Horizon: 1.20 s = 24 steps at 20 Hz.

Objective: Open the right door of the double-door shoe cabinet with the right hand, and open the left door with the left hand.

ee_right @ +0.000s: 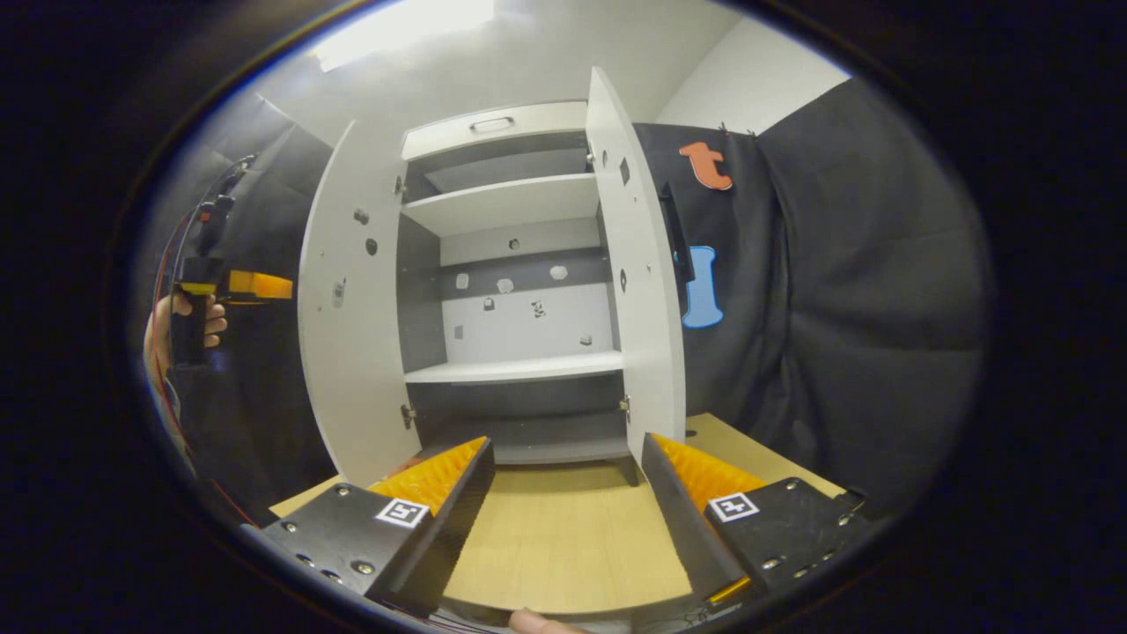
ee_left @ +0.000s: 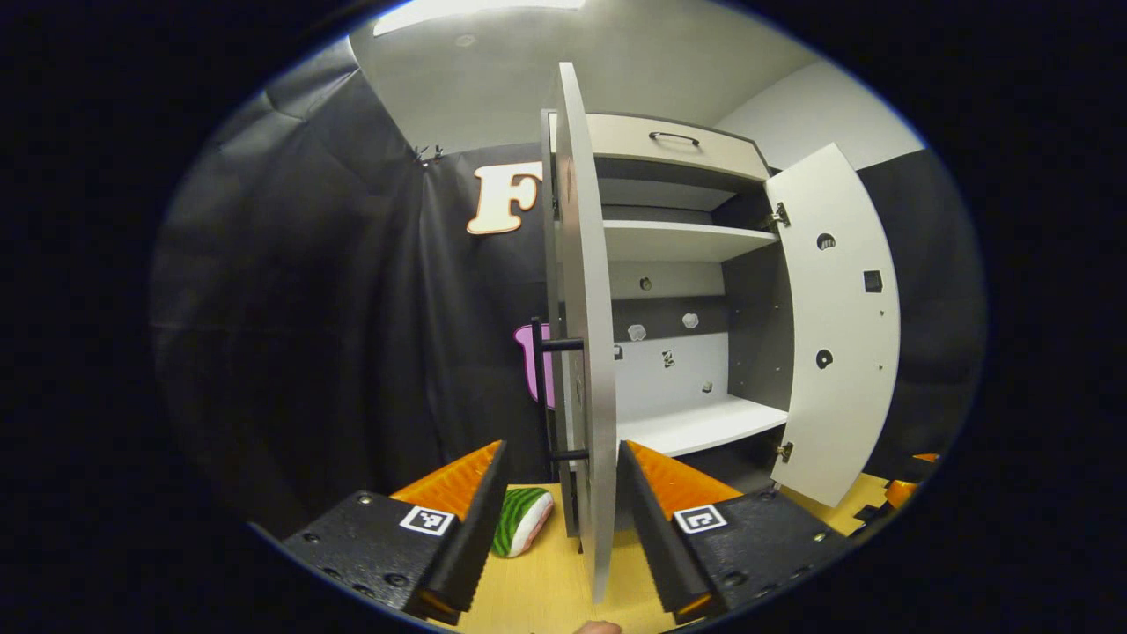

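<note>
My desk (ee_right: pixel 563 537) looked like pale wood with a smooth, matt grain. The shoe cabinet (ee_right: pixel 515 207) had smooth, matt white board doors; its left door (ee_left: pixel 585 352) carried a dark metal handle (ee_left: pixel 541 387). The wall cloth (ee_left: pixel 335 326) hung matt and creased.

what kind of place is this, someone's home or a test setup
Likely a staged recording booth, not a home: black cloth wall, an empty white double-door shoe cabinet on a light wooden table, and a hand-held gripper.
</note>
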### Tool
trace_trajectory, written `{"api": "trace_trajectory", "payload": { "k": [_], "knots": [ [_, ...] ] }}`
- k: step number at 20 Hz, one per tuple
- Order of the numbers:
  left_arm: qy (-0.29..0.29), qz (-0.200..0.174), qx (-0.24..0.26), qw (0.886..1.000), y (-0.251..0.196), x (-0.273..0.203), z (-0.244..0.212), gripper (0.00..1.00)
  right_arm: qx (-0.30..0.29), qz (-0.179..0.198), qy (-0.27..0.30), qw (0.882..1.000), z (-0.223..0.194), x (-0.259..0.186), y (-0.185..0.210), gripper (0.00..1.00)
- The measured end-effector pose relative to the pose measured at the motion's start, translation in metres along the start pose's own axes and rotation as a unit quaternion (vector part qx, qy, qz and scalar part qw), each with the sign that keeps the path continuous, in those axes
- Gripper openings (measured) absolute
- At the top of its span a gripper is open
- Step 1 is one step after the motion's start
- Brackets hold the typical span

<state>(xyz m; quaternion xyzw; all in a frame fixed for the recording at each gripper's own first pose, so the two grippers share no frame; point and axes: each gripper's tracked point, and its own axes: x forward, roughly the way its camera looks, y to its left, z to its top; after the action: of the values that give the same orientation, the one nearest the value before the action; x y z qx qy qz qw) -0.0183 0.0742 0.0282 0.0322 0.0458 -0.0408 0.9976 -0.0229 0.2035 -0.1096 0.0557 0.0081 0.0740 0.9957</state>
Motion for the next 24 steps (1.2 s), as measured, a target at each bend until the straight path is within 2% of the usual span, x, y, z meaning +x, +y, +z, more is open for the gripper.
{"api": "trace_trajectory", "payload": {
  "k": [1,3,7,10,16,24],
  "knots": [
    [-0.002,0.004,-0.001,1.0,-0.006,-0.004,-0.002,0.83,-0.001,0.002,0.0,1.0,0.0,0.001,0.001,0.99],
    [-0.011,0.004,-0.004,1.0,-0.022,-0.012,-0.005,1.0,-0.004,0.005,0.0,1.0,0.0,0.002,0.004,1.0],
    [-0.025,0.004,-0.033,0.999,-0.058,-0.028,-0.014,0.99,-0.007,0.006,0.0,1.0,0.004,0.006,0.006,1.0],
    [-0.022,0.012,-0.026,0.999,-0.082,-0.036,-0.028,0.99,-0.003,0.006,-0.008,1.0,0.015,0.007,0.005,1.0],
    [-0.015,-0.026,-0.035,0.999,-0.147,-0.051,-0.056,0.99,0.001,0.009,-0.03,1.0,0.037,0.004,0.001,0.99],
    [-0.005,-0.042,-0.041,0.998,-0.187,-0.054,-0.096,0.99,-0.009,0.011,-0.038,0.999,0.048,0.007,0.005,0.99]
  ]
}}
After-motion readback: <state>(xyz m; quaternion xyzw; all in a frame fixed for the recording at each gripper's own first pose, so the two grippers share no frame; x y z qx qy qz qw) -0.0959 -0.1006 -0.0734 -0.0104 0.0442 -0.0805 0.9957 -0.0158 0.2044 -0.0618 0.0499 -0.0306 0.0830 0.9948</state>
